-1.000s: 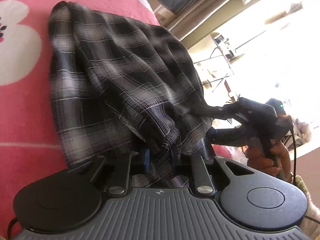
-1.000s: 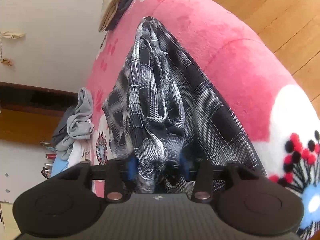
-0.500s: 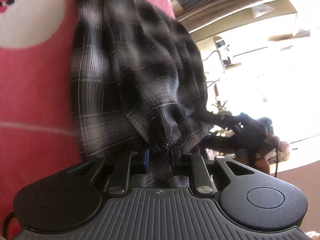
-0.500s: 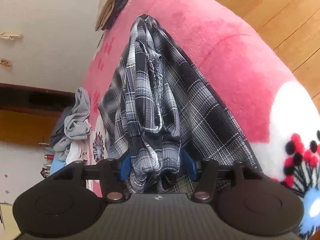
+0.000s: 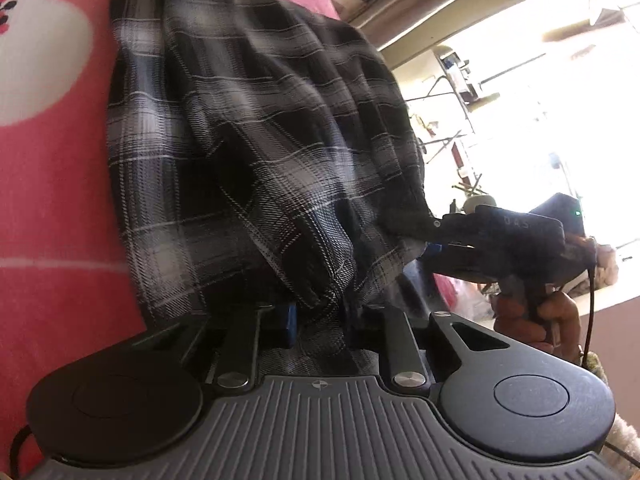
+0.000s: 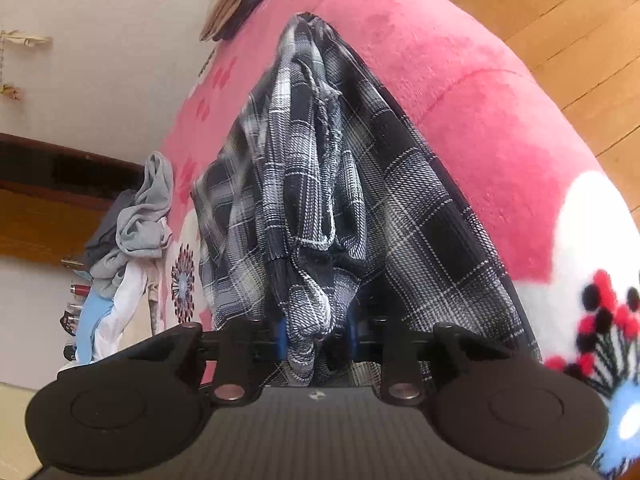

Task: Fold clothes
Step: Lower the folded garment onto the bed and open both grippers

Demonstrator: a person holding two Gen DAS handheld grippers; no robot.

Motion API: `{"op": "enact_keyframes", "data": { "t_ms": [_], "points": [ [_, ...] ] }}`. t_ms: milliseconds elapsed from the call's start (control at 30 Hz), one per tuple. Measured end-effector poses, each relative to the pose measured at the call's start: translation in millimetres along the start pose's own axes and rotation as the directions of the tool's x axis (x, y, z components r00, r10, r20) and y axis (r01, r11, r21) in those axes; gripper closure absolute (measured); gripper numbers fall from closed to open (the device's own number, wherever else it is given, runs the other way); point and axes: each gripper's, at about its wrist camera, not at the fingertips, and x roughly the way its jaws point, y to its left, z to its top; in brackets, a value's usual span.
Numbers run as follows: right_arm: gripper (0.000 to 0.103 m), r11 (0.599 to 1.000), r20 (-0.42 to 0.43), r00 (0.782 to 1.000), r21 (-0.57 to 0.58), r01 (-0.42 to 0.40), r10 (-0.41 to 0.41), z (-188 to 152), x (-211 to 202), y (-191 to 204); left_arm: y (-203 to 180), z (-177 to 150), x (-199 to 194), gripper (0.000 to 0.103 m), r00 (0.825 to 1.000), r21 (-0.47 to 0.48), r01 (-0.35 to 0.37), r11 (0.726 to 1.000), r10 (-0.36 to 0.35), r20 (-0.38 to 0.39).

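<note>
L tongs (image 5: 320,322) are clamped on a bunched edge of the plaid garment (image 5: 260,152); R tongs (image 6: 316,330) are closing on another bunch of it, cloth between the pads. The garment is stretched from both grips across the pink bed cover (image 6: 460,92), w/ its far end resting there. For a clean fold, both edges should be kept level & taut, then laid down together. A heap of clothes (image 6: 132,240) is left well apart.

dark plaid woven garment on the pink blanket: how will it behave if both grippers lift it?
The dark plaid woven garment is probably floppy: it bunches in folds between the left gripper and the closing right gripper. It would likely sag between the two grips. It seems light and thin, so loose layers may slide out.
</note>
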Motion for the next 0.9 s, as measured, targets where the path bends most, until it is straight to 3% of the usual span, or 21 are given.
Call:
{"op": "enact_keyframes", "data": {
  "t_ms": [267,433,567,700,900],
  "points": [
    [0.076,1.0,0.01,1.0,-0.019,0.007,-0.007,-20,-40,3,-25,-21,-17,0.086,0.996,0.049,0.074,0.996,-0.071,-0.057],
    [0.076,0.999,0.0,0.999,-0.034,0.038,-0.038,-60,-78,-2,-47,-58,-15,0.086,0.976,0.097,0.145,0.985,-0.126,-0.18],
    [0.076,0.997,-0.029,0.997,-0.018,0.072,-0.072,-105,-110,-19,-62,-99,-8,0.086,0.933,0.124,0.224,0.967,-0.176,-0.313],
    [0.076,0.995,-0.065,0.993,-0.018,0.1,-0.101,-151,-140,-34,-75,-136,2,0.087,0.876,0.144,0.291,0.946,-0.203,-0.437],
    [0.076,0.992,-0.103,0.987,-0.038,0.123,-0.126,-202,-173,-45,-96,-171,22,0.087,0.809,0.177,0.352,0.919,-0.203,-0.552]
  ]
}}
